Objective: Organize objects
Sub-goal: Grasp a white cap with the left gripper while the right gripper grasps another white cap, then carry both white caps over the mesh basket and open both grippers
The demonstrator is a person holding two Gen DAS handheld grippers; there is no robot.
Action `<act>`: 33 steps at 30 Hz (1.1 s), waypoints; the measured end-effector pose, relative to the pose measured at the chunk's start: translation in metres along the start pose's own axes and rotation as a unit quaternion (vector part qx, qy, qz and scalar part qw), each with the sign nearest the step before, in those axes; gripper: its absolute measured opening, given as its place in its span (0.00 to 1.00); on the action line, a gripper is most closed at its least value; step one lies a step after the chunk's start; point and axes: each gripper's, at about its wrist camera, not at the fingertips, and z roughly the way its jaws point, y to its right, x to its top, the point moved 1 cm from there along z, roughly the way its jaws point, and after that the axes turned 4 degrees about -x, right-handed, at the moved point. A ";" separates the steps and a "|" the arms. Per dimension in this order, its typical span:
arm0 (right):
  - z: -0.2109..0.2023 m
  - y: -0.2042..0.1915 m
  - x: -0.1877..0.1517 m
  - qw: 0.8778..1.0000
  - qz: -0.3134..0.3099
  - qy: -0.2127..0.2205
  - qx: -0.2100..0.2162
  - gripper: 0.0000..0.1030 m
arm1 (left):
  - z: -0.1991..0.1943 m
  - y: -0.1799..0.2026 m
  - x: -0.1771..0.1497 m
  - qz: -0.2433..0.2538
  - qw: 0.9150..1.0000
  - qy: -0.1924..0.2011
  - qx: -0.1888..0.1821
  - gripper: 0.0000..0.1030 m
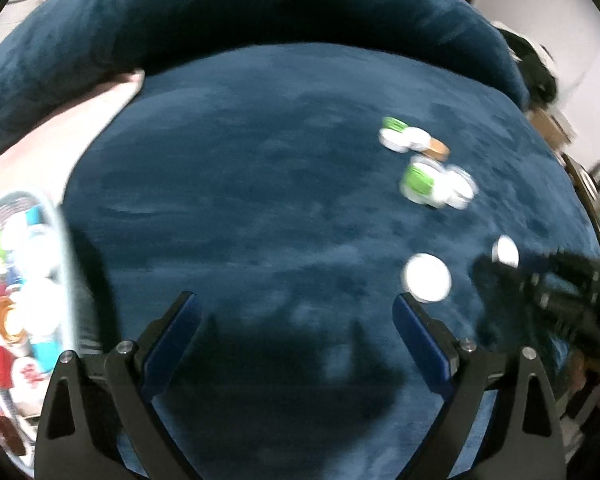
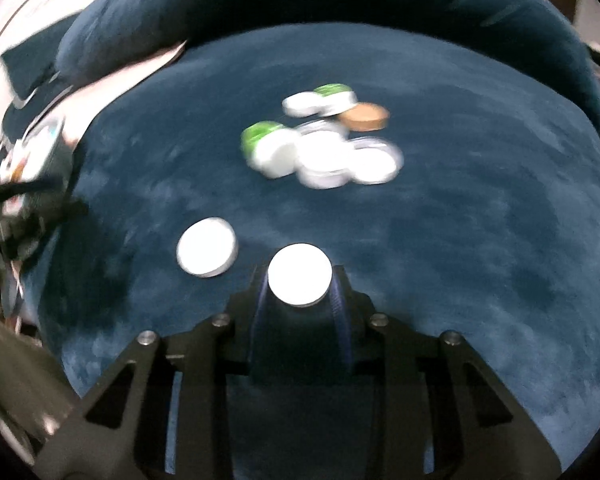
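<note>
Dark blue velvety upholstery [image 2: 460, 240] fills both views: a broad seat cushion with a thick rolled back cushion [image 1: 260, 12] curving across the top of each frame. Both pictures are blurred.

At the lower centre of the right wrist view, the right gripper [image 2: 300, 280] has its blue-padded jaws clamped on a small round white-lidded jar [image 2: 300, 274], one pad against each side of it. No earlier picture is needed to see that grip; whether the jar is lifted off the fabric I cannot tell. Just to its left lies a second round white jar [image 2: 207, 247], apart from the gripper.

Higher, around the middle of that view, sits a loose cluster of small round containers [image 2: 324, 152]: white ones, two with green tops, and one tan wooden-looking lid [image 2: 364, 117] at the cluster's upper right.

In the left wrist view the left gripper [image 1: 296, 320] stands with its jaws wide apart and nothing between them, over bare fabric at the lower centre. Along the left edge of that frame is a clear round-rimmed bin [image 1: 62, 248] holding mixed colourful items, too smeared to name. A pale pink cloth [image 1: 60, 136] lies at the upper left.
</note>
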 end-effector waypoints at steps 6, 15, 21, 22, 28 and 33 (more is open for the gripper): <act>-0.014 0.041 -0.001 0.996 0.086 0.004 -0.016 0.30 | 0.022 0.046 -0.005 0.034 0.998 -0.009 -0.044 0.95; -0.017 0.052 0.000 0.994 0.110 0.010 -0.014 0.30 | 0.062 0.077 -0.005 0.023 0.998 -0.027 -0.061 0.80; -0.015 0.055 -0.001 0.993 0.113 0.009 -0.015 0.30 | 0.061 0.067 -0.005 0.008 0.998 -0.028 -0.054 0.38; -0.015 0.054 0.000 0.993 0.113 0.009 -0.014 0.30 | 0.058 0.064 -0.004 0.002 0.998 -0.024 -0.056 0.38; -0.015 0.039 0.004 0.995 0.098 0.013 -0.013 0.30 | 0.037 0.044 0.002 -0.028 0.998 -0.005 -0.057 0.38; -0.015 0.023 0.010 0.996 0.089 0.015 -0.013 0.30 | 0.005 0.013 0.001 -0.043 0.998 0.024 -0.034 0.38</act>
